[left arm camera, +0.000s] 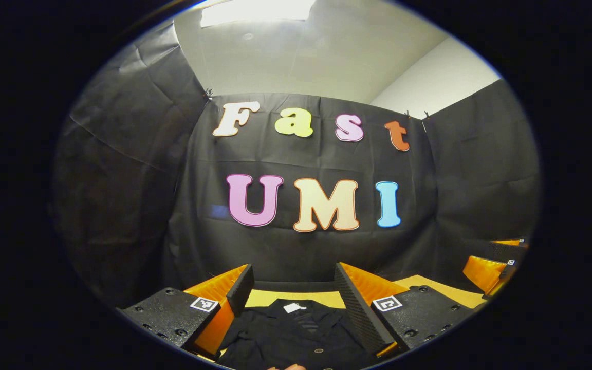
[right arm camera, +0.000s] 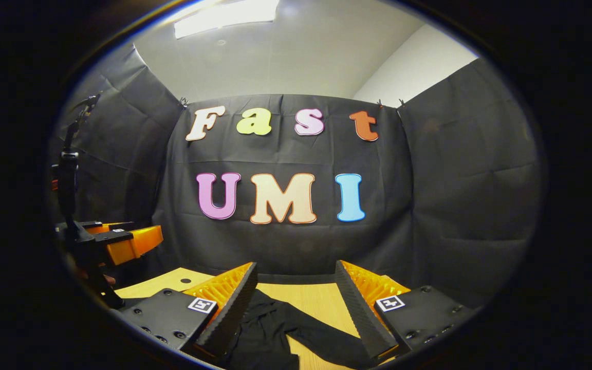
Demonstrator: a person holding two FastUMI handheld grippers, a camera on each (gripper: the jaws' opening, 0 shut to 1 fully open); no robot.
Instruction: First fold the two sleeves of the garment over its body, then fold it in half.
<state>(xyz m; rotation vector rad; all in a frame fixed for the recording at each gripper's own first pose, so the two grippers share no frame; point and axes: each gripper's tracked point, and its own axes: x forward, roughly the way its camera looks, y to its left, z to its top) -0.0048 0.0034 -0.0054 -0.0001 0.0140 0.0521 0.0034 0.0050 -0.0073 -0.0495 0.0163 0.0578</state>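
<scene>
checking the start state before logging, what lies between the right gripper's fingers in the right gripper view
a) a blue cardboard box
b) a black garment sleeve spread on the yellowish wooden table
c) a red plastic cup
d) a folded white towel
b: in the right gripper view the black garment's sleeve lies flat on the yellowish wooden table, between the spread fingers of the right gripper, which stands open above it and grips nothing.

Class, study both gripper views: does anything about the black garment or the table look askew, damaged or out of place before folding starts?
Nothing stands out. The black garment lies on the yellow table, a sleeve stretched out flat and not yet folded. Both the left tool and the right tool are open above it, touching nothing.
</scene>
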